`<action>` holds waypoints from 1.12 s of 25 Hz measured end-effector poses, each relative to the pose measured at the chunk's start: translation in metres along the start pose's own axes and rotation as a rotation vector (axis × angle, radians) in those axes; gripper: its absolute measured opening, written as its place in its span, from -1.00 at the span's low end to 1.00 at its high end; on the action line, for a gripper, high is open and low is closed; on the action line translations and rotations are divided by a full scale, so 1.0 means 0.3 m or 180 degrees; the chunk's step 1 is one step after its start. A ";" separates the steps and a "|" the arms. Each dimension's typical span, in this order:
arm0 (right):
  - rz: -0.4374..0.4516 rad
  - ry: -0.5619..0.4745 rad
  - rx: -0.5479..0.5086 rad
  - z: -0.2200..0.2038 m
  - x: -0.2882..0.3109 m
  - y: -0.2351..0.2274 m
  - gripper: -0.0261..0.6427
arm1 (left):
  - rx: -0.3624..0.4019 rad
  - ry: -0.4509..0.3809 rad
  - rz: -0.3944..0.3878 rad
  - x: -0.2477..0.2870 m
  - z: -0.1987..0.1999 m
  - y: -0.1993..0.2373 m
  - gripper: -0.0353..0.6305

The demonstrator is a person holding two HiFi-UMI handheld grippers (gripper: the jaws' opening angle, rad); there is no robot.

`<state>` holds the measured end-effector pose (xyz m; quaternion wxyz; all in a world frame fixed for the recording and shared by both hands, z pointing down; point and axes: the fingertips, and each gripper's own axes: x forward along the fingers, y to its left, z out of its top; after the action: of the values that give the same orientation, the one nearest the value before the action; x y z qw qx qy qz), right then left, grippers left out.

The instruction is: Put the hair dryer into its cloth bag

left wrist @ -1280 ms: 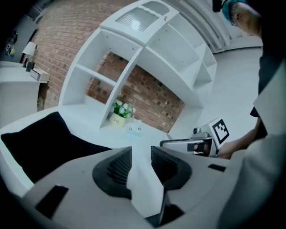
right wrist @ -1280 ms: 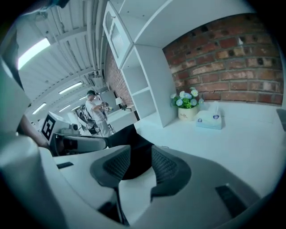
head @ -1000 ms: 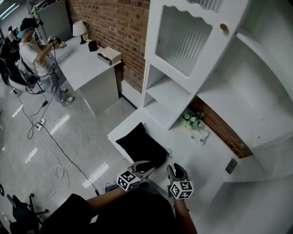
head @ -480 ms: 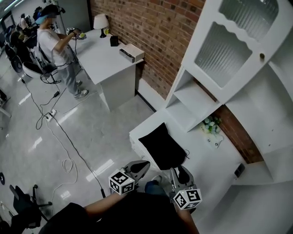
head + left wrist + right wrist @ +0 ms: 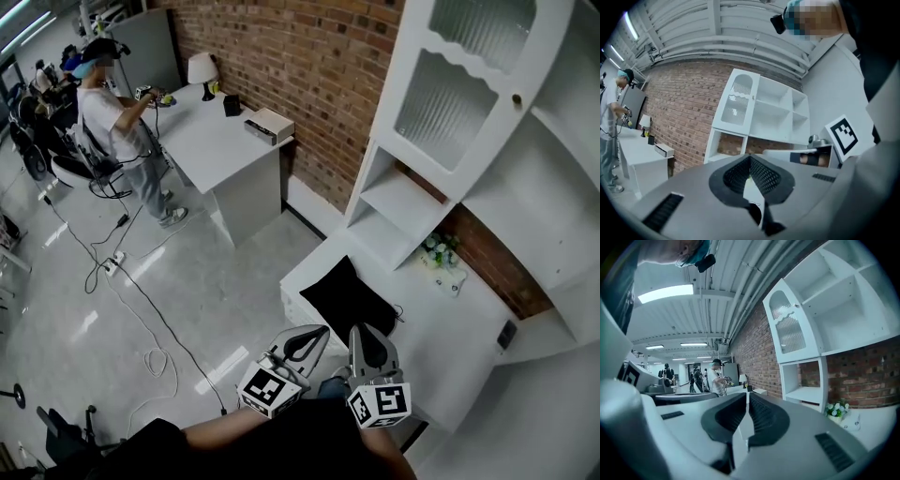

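Observation:
The black cloth bag (image 5: 352, 300) lies flat on the white table (image 5: 441, 337), a thin cord showing at its right edge. No hair dryer shows in any view. My left gripper (image 5: 322, 330) is held up level in front of my body, off the near edge of the table and short of the bag. Its jaws are shut with nothing between them (image 5: 750, 157). Beside it on the right, my right gripper (image 5: 367, 330) is also held level. Its jaws are closing and nearly meet, with nothing between them (image 5: 747, 393).
A white shelf cabinet (image 5: 450, 141) stands on the table against the brick wall (image 5: 309, 75), with a small bunch of flowers (image 5: 439, 251) at its foot. A person (image 5: 112, 122) works at a separate white desk (image 5: 220, 141) far left. Cables (image 5: 150, 319) trail on the floor.
Both grippers have lifted off the table, back from the bag and up toward the camera. The left jaws went from open to shut, and the right jaws have drawn together.

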<state>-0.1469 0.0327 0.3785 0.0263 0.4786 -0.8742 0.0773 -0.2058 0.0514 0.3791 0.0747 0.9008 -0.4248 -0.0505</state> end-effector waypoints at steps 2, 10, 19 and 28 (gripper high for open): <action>-0.0079 0.0100 0.0026 -0.028 -0.006 0.039 -0.85 | -0.0090 -0.0030 -0.0021 0.006 -0.001 0.001 -0.84; -0.0305 0.0061 -0.0102 -0.039 -0.014 0.066 -0.87 | -0.0041 0.0016 -0.0232 0.022 -0.028 -0.048 -0.84; -0.0361 0.0093 -0.0205 -0.052 0.026 0.143 -0.87 | 0.0078 0.0096 0.0006 -0.031 -0.051 0.018 -0.84; -0.0327 0.0200 -0.0460 -0.062 0.062 0.232 -0.87 | 0.0104 0.0028 0.0225 -0.077 -0.032 0.075 -0.84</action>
<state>-0.2162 0.0571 0.3914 0.0921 0.5170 -0.8506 0.0275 -0.2360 0.0561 0.3933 0.0635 0.8865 -0.4568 -0.0369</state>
